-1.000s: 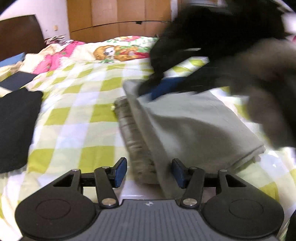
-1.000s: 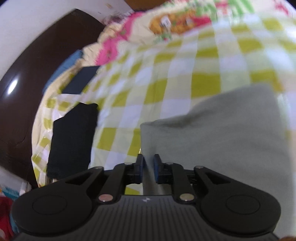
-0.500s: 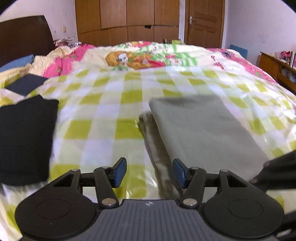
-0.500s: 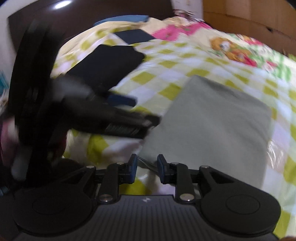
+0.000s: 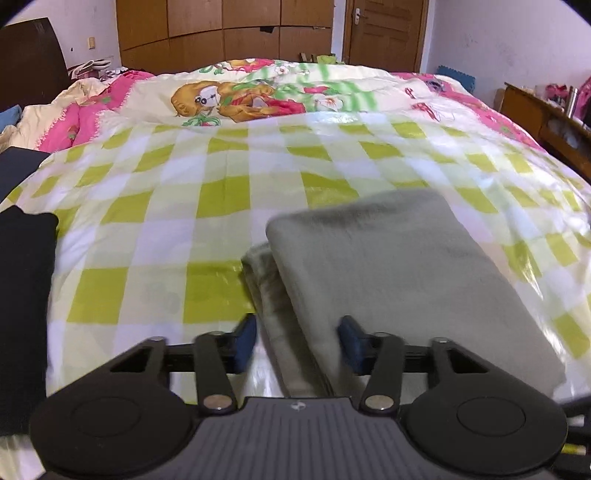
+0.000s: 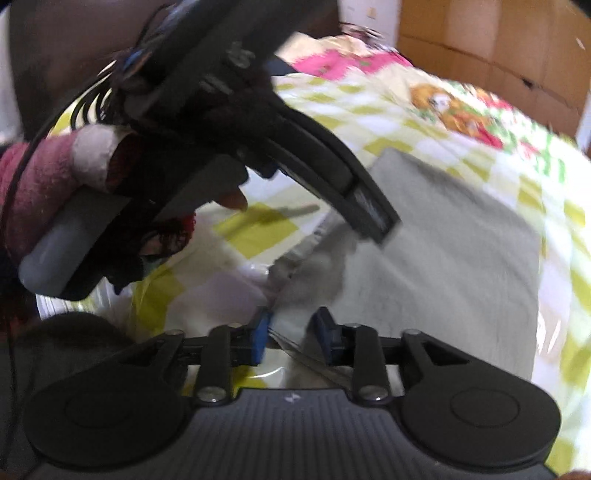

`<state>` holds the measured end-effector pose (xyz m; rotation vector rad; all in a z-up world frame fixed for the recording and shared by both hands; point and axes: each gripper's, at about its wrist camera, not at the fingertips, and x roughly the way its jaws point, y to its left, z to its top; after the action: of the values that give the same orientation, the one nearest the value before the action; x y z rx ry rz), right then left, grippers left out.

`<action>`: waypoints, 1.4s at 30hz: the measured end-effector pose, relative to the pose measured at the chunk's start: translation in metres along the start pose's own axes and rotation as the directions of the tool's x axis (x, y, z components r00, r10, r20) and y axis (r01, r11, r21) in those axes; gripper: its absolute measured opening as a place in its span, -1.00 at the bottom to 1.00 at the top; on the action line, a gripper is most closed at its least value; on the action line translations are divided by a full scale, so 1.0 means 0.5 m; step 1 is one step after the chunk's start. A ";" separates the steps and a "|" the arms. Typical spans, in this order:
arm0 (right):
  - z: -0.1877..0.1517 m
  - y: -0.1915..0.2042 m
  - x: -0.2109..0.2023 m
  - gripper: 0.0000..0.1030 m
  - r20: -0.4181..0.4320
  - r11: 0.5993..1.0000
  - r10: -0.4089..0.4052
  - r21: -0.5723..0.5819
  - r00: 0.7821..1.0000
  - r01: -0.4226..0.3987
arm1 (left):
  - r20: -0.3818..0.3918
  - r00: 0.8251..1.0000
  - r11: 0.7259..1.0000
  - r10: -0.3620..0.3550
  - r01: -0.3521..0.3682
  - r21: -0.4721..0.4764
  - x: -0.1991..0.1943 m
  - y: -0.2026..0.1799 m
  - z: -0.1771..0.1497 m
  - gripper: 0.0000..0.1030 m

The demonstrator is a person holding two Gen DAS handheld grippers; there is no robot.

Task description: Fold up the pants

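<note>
The grey pants (image 5: 399, 273) lie folded in a flat stack on the green-and-white checked bed cover (image 5: 155, 236). My left gripper (image 5: 297, 341) is open, its blue pads either side of the stack's near left edge, holding nothing. My right gripper (image 6: 291, 338) is open above the near corner of the grey pants (image 6: 461, 251). The left gripper's body and the hand that holds it (image 6: 207, 122) show large and blurred in the right wrist view, over the pants' left side.
A folded black garment (image 5: 22, 295) lies on the bed at the left. A cartoon-print quilt (image 5: 258, 96) is bunched at the far side. A wooden wardrobe (image 5: 229, 29) and a door stand behind, and a wooden cabinet (image 5: 535, 114) at the right.
My right gripper let go of the pants' edge, opened and swung back to the near corner. My left gripper stayed open and drew back slightly. The pants now lie flat.
</note>
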<state>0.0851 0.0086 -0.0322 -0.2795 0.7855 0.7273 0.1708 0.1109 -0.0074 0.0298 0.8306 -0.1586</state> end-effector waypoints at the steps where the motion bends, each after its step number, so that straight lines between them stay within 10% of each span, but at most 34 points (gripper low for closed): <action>1: 0.004 -0.012 -0.005 -0.84 0.003 0.999 0.025 0.047 1.000 -0.025 | 0.000 1.000 1.000 -0.001 0.001 -0.009 0.004 0.005 0.009 -0.11; 8: 0.064 -0.042 -0.063 -0.88 0.098 0.982 0.095 0.155 0.991 -0.110 | 0.014 1.000 1.000 0.016 -0.016 0.005 0.021 0.017 0.060 -0.50; 22: 0.081 0.005 0.042 -0.65 0.073 0.978 0.137 0.151 0.988 -0.147 | 0.021 0.991 0.984 0.131 -0.133 0.119 0.089 0.048 0.056 -0.31; 25: 0.079 -0.016 -0.001 -0.31 0.086 0.980 0.118 0.150 0.989 -0.130 | 0.030 0.986 0.982 0.163 -0.165 0.097 0.085 0.061 0.062 -0.27; 42: 0.029 -0.127 -0.017 -0.25 -0.018 0.960 -0.137 0.243 0.990 0.137 | 0.037 0.974 0.959 0.225 -0.228 0.167 0.108 0.008 0.059 -0.21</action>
<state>0.1326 -0.0347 -0.0180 -0.1104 0.8392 0.4943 0.2292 0.1055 -0.0275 0.2831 0.7883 -0.0131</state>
